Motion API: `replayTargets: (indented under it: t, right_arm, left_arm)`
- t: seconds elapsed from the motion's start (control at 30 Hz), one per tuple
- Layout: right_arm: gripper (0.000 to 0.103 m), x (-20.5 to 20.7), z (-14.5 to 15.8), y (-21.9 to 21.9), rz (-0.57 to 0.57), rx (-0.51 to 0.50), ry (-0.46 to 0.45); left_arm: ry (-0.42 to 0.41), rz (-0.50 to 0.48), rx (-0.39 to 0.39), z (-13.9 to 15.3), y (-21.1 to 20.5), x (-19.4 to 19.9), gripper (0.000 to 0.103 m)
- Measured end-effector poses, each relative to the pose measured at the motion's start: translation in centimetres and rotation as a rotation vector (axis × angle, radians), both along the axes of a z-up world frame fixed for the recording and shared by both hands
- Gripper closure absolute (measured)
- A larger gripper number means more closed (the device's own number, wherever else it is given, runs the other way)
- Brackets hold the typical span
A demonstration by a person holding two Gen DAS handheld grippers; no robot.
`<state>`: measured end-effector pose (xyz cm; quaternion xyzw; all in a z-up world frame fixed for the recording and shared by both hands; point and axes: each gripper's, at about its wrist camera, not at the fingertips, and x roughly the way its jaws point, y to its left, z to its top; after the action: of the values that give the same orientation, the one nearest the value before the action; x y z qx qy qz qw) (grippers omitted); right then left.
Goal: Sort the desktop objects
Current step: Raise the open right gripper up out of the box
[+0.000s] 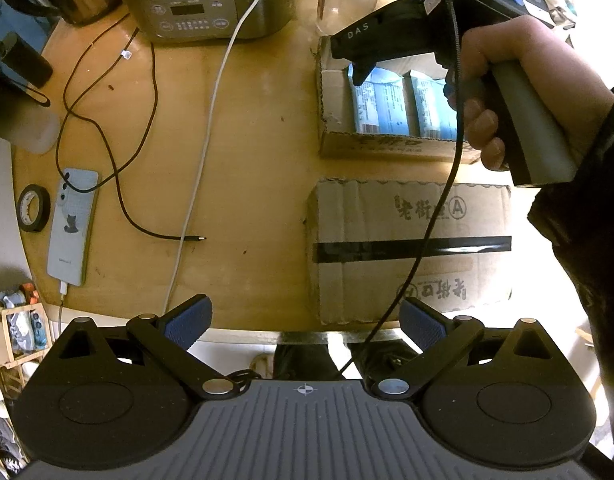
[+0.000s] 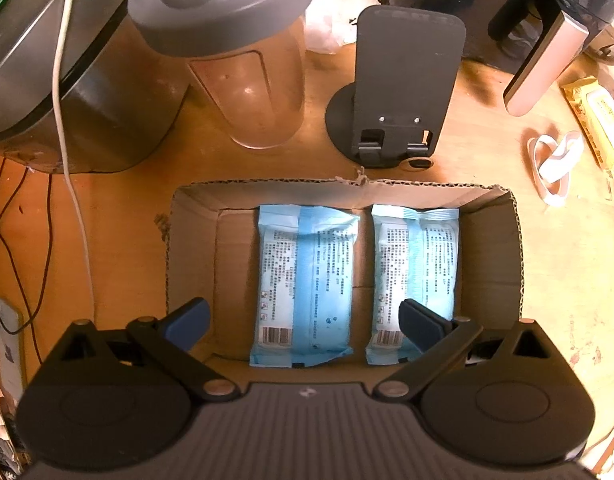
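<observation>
On my left wrist view, my left gripper [image 1: 305,322] hangs over the near edge of the wooden table [image 1: 247,152], jaws spread wide and holding nothing. At two o'clock sits the open cardboard box [image 1: 339,136] with blue packets inside; just nearer, at three o'clock, lies a sealed carton [image 1: 387,208] taped in black. At nine o'clock a phone [image 1: 73,226] lies beside a tape roll [image 1: 33,208]. My right hand [image 1: 503,88] grips its handle at one o'clock.

On my right wrist view, my right gripper [image 2: 305,322] hovers above that open cardboard box [image 2: 491,240], jaws released, empty. Two blue wipe packets [image 2: 307,280] lie side by side on its floor. At eleven o'clock stands a grey-lidded jug [image 2: 247,68]; at one o'clock, a phone stand [image 2: 403,80].
</observation>
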<state>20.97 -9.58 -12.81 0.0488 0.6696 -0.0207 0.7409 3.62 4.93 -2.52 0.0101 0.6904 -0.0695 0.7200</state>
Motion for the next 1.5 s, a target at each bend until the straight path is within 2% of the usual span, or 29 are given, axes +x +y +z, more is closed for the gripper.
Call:
replayTargets:
  t: [1.5]
  right_arm:
    - [0.0, -1.6, -0.9, -10.1, -0.076, -0.048, 0.014]
  left_arm:
    - [0.003, -0.045, 0.008, -0.3, -3.6, 0.4, 0.0]
